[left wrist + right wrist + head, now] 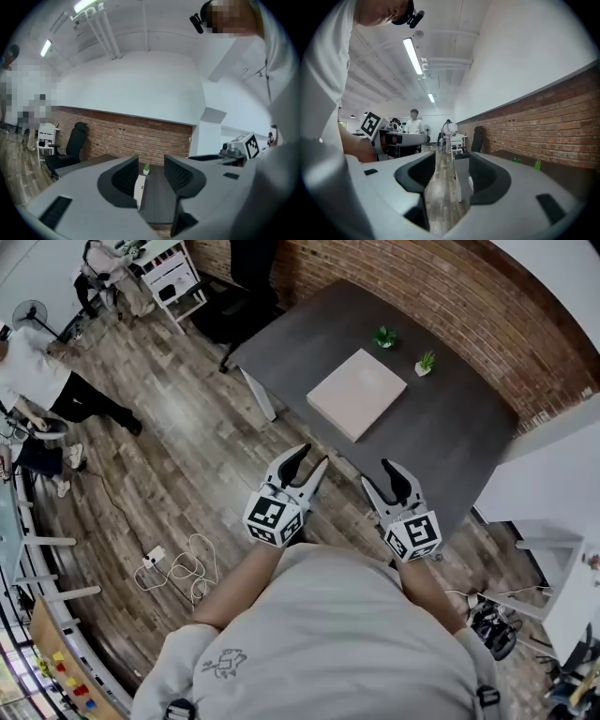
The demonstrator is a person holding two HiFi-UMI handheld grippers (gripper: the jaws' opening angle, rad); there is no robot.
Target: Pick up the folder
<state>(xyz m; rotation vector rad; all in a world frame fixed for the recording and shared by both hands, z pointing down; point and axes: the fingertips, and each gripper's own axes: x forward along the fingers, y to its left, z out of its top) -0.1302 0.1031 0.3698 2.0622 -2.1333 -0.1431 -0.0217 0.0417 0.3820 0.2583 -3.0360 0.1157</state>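
A plank floor [178, 493] runs under the person, and a brick wall [422, 287] closes the far side of the room. Nearest, just ahead of the chest, the left gripper [307, 460] and the right gripper [378, 474] sit side by side and point toward a dark table [450, 427]. Both have their fingers spread with nothing between them. The left gripper view shows only distant tabletop through the gap, and the right gripper view shows mostly floor. Neither gripper touches anything.

The table's near edge lies just beyond the fingertips. Farther on, well apart from both pairs of fingers and roughly ahead of the space between the two grippers, the folder [357, 393] lies flat on the tabletop. Past it, toward the wall, stand two small potted plants [383, 337] [426, 363].

By my reading, the task has barely begun. The reach, the grip and the lift are all left to do.

The folder is a pale pinkish-beige square, closed and plain-covered. It is a thin slab with a visible edge thickness.
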